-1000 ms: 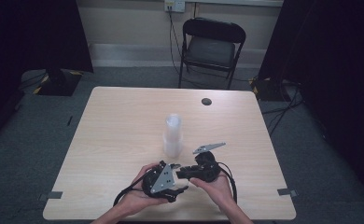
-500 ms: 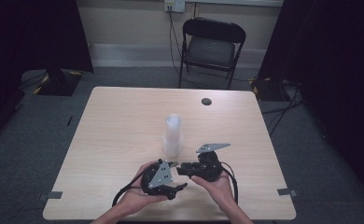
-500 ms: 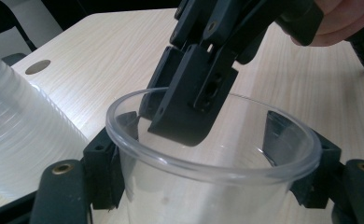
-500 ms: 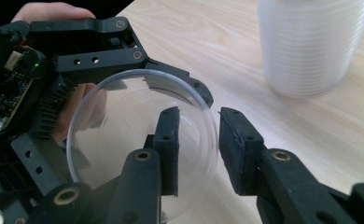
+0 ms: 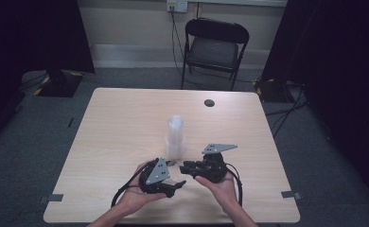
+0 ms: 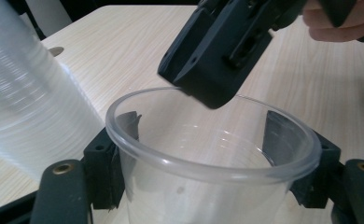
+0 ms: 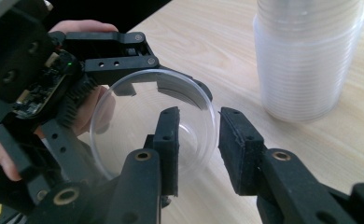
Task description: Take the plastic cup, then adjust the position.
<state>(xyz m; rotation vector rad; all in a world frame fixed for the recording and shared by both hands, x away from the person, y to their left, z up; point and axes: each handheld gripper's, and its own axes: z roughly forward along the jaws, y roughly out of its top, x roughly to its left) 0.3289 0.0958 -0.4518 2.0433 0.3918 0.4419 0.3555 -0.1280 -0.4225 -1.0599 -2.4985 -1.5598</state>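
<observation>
At the lower centre of the high view, near the front edge of the table point(image 5: 126, 123), a single clear plastic cup point(image 6: 213, 158), barely visible there between the two grippers. In the left gripper view, across the lower half of the frame, that cup with its round rim facing the camera, pinched from outside by the left gripper point(image 6: 213, 154), one black pad against its wall at lower left and the other at lower right. In the right gripper view, at centre left, the same cup seen mouth-on, clamped in the left gripper's jaws with a hand behind. Right gripper point(image 7: 196, 149) at the cup's rim: jaws spread a little, one pad inside the mouth, the other outside the wall, the rim passing through the gap; whether either pad touches the plastic, cannot tell. From the upper middle of the left gripper view, the right gripper's black jaws coming down over the far rim. Beside the cup, a tall stack of clear cups point(image 5: 174, 137), upright at the middle of the table in the high view, upper right in the right gripper view, far left in the left gripper view. Farther back, toward the top of the high view, a small dark round disc point(image 5: 209, 102) on the tabletop and a black folding chair point(image 5: 214, 49) beyond the table.
</observation>
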